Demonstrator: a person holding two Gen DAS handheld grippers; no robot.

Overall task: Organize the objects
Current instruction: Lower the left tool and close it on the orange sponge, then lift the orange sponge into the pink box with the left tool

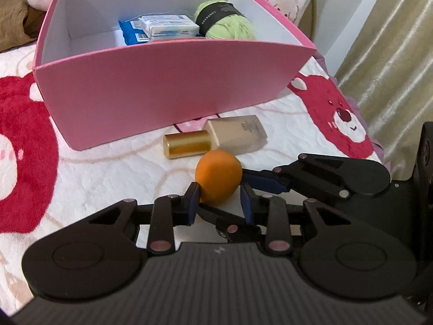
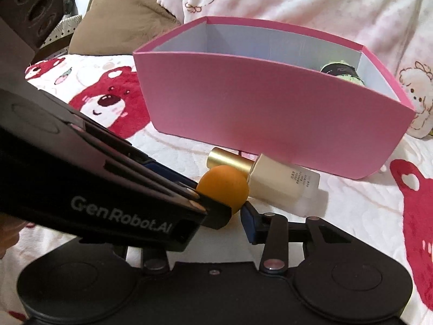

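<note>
Left wrist view has the orange sponge [image 1: 218, 180] sitting on the bear-print blanket [image 1: 89, 168], right at the tips of the left gripper [image 1: 220, 199], and that is the relation everything hangs on: the sponge lies straight ahead of these fingers and between them, with the blue pad on one side touching its flank and the other pad close against the opposite side. The jaws are drawn nearly together and seem to pinch the lower, narrower end of the sponge. The sponge is egg-shaped, its long axis running roughly away from the gripper toward the foundation bottle [image 1: 216, 138], which lies on its side just beyond it, gold cap pointing left, its long axis parallel to the front wall of the pink box [image 1: 173, 86]. The right gripper [image 1: 258, 178] comes in from the right in this view, its fingertips reaching to the same sponge. From the right wrist view the right gripper [image 2: 238, 211] is partly closed; one blue finger [image 2: 247, 220] shows just under the sponge [image 2: 223, 188], the other is hidden behind the left gripper's body, so I cannot tell whether it truly grips. Both hands are equally near the sponge, but the left looks to have the firmer hold. The bottle [image 2: 281, 184] touches or nearly touches the sponge, so I would guess a lift needs to go up and clear of it, then forward over the box wall [image 2: 270, 103], where the green yarn [image 1: 224, 19] and packets [image 1: 167, 25] already lie.
</note>
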